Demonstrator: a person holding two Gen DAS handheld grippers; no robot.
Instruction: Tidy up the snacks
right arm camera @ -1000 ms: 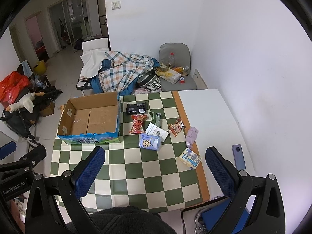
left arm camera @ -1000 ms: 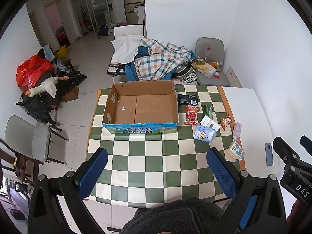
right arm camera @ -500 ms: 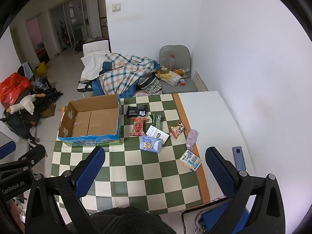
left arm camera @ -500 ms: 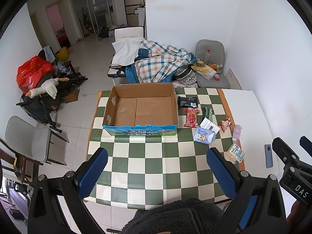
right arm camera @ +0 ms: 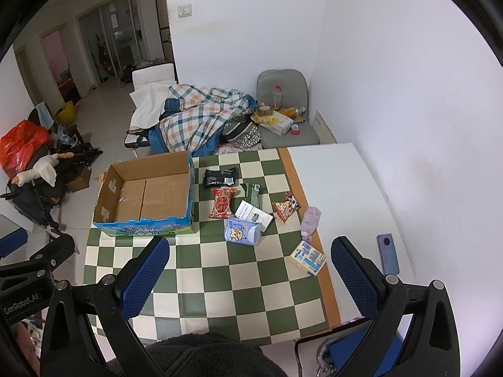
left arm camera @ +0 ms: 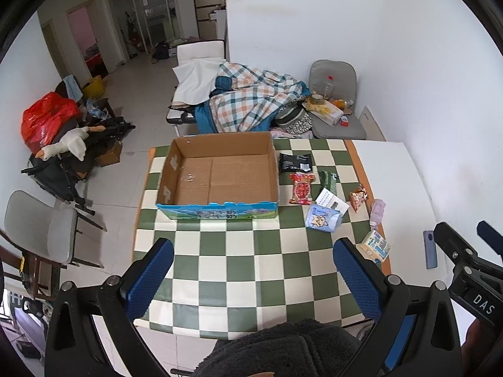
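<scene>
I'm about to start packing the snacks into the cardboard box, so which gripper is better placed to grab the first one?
Probably the right gripper: open, and the snacks, like the blue star packet, lie on its side. The left gripper, also open, faces the cardboard box.

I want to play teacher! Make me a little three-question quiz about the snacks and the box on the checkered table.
1. True or false: the cardboard box already has snacks inside.
2. Which packet lies closest to the box's right wall? A) the black packet B) the blue packet with a star C) the pink packet
3. Fill in: both the left hand-held gripper and the right hand-held gripper are ____, holding nothing.

Key: 1 false, the box shows only its bare cardboard floor. 2 A. 3 open.
</scene>
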